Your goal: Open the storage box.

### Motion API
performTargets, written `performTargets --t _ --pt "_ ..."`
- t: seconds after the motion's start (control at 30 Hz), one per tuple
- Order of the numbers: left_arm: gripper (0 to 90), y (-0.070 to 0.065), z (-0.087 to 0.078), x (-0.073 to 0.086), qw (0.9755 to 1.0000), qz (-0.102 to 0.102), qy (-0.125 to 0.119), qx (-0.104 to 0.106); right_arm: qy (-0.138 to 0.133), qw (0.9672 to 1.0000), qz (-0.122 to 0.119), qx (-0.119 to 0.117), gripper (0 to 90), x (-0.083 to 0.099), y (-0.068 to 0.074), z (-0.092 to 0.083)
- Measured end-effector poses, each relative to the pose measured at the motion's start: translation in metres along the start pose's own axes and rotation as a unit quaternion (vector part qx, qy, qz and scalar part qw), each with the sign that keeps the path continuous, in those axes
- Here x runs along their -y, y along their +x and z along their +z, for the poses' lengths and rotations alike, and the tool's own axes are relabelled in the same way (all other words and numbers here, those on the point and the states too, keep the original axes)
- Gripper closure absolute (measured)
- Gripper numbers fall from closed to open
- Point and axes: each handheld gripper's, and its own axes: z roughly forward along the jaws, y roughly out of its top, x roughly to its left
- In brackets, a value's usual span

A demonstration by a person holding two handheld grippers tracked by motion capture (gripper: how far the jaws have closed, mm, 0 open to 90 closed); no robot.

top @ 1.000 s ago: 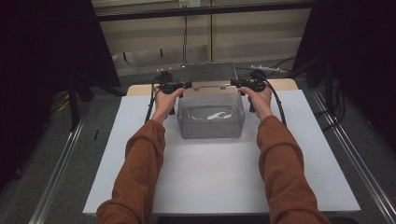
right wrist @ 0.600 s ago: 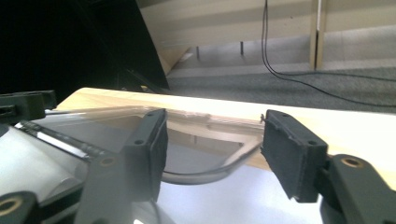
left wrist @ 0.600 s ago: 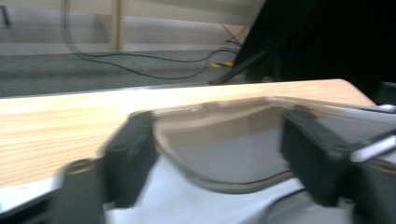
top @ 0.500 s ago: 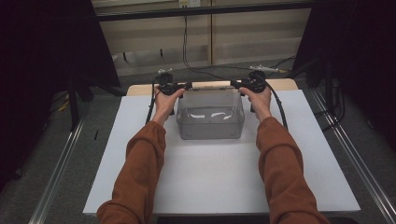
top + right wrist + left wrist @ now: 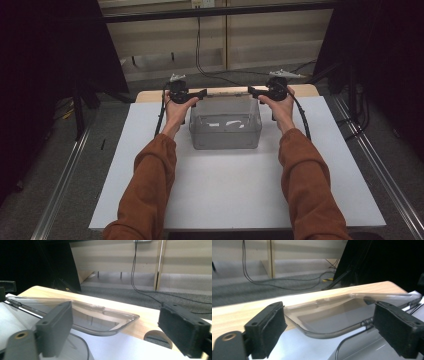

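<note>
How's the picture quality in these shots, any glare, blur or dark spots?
High view: dim, both sides black, white glints on the clear box. Left gripper view: the near fingers are soft; the lid is hazy and see-through, with a black patch at upper right. Right gripper view: the near fingers are blurred, upper left is black, and the far wall is sharper.

Open white tabletop (image 5: 225, 190) in front of and to both sides of clear bin (image 5: 226, 131). Behind bin, clear lid (image 5: 332, 315) along wooden edge (image 5: 150, 95), blocking rear passage. Left gripper (image 5: 197, 93) and right gripper (image 5: 254, 91) flanking lid's ends.
</note>
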Motion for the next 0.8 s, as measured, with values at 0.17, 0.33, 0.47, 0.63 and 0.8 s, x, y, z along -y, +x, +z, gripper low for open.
performTargets --t 0.17,0.33,0.47,0.63,0.8 --pt "6.9 0.002 -0.01 0.001 0.9999 0.005 -0.016 0.002 -0.01 0.9997 -0.024 0.002 5.1 -0.001 0.006 -0.008" --pt "4.4 -0.002 -0.017 0.004 0.9994 0.019 -0.029 0.008 -0.021 0.9992 -0.033 0.006 3.9 -0.001 0.008 -0.013" --pt "4.0 -0.005 -0.023 0.006 0.9983 0.025 -0.049 0.018 -0.025 0.9988 -0.041 0.008 3.4 0.003 0.012 -0.017" --pt "3.8 -0.01 -0.032 0.009 0.9964 0.044 -0.069 0.023 -0.03 0.9977 -0.058 0.016 2.8 0.006 0.02 -0.022" --pt "3.1 -0.011 -0.04 0.012 0.995 0.057 -0.08 0.018 -0.048 0.9969 -0.062 0.011 1.9 0.003 0.029 -0.027"
